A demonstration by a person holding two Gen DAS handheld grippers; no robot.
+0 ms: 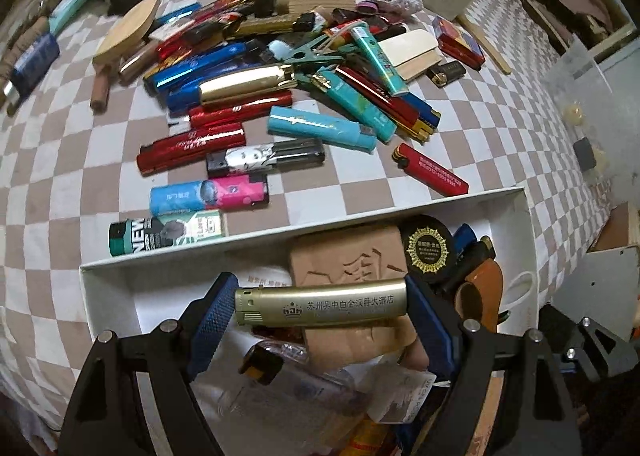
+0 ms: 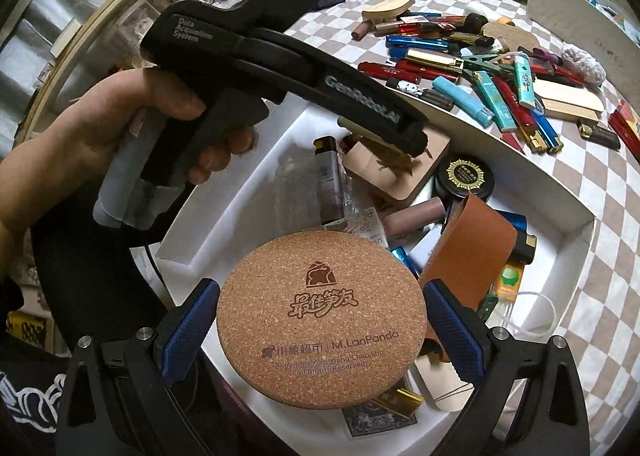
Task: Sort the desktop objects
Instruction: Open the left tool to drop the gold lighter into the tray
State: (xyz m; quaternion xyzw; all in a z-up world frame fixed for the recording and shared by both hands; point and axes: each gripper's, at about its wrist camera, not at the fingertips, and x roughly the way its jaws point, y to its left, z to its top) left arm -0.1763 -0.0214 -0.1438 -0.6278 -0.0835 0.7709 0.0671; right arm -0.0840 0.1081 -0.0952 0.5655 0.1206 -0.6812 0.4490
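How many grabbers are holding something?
2. The left gripper holds a gold lighter over the white box; the right gripper holds a round cork coaster there too.

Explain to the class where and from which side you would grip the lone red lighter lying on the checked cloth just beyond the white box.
Grip the red lighter across its long flat sides at mid-body, coming from straight above. It lies flat and apart from the pile, so both fingers have room; its slanted pose probably means turning the gripper to match. Both grippers are occupied now: the left gripper holds a gold lighter, the right gripper a cork coaster.
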